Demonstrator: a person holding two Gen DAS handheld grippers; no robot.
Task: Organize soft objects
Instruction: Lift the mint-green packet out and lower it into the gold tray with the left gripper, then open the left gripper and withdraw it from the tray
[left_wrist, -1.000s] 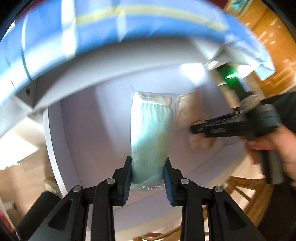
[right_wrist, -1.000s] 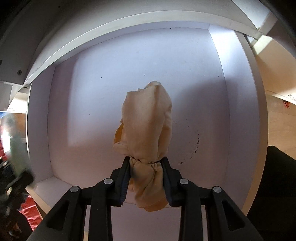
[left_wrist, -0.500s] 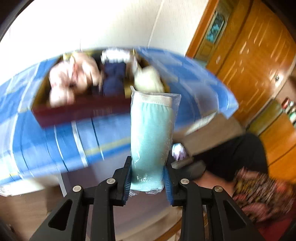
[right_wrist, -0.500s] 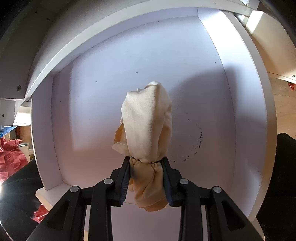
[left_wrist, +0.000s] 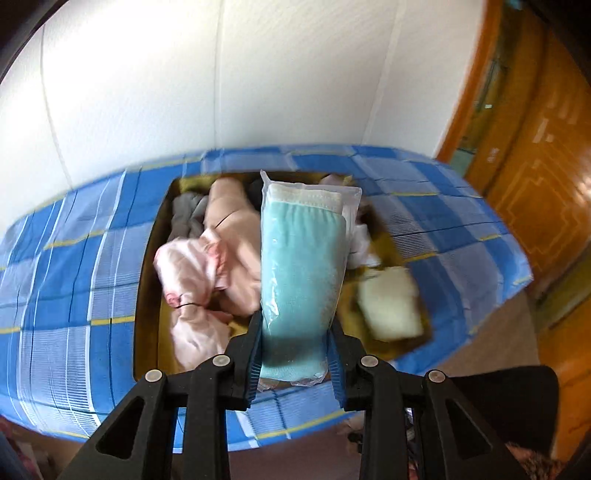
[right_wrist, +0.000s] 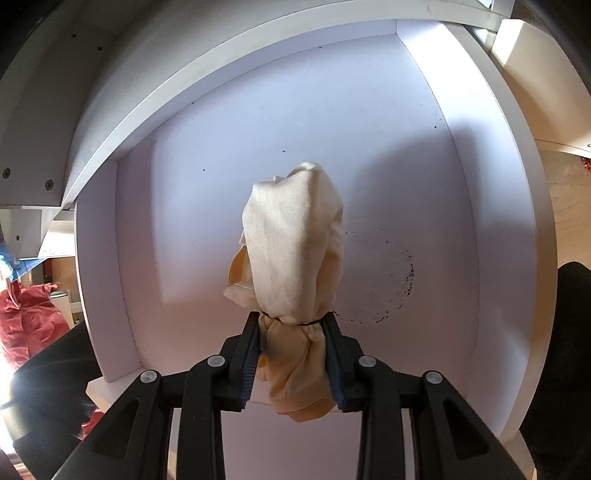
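Observation:
My left gripper is shut on a light blue cloth sealed in a clear plastic bag, held upright above an open box on a table. The box holds several soft bundles: a pink one, a peach one, a grey one and a white one. My right gripper is shut on a cream cloth bundle tied with a black band, held inside a white shelf compartment.
A blue plaid tablecloth covers the table against a white wall. A wooden door stands at the right. In the right wrist view, a red cloth lies left of the shelf, whose floor has a dark ring stain.
My left gripper has swung with the bagged blue cloth from the white shelf up to the box on the plaid table. My right gripper stays in the shelf, still holding the cream bundle.

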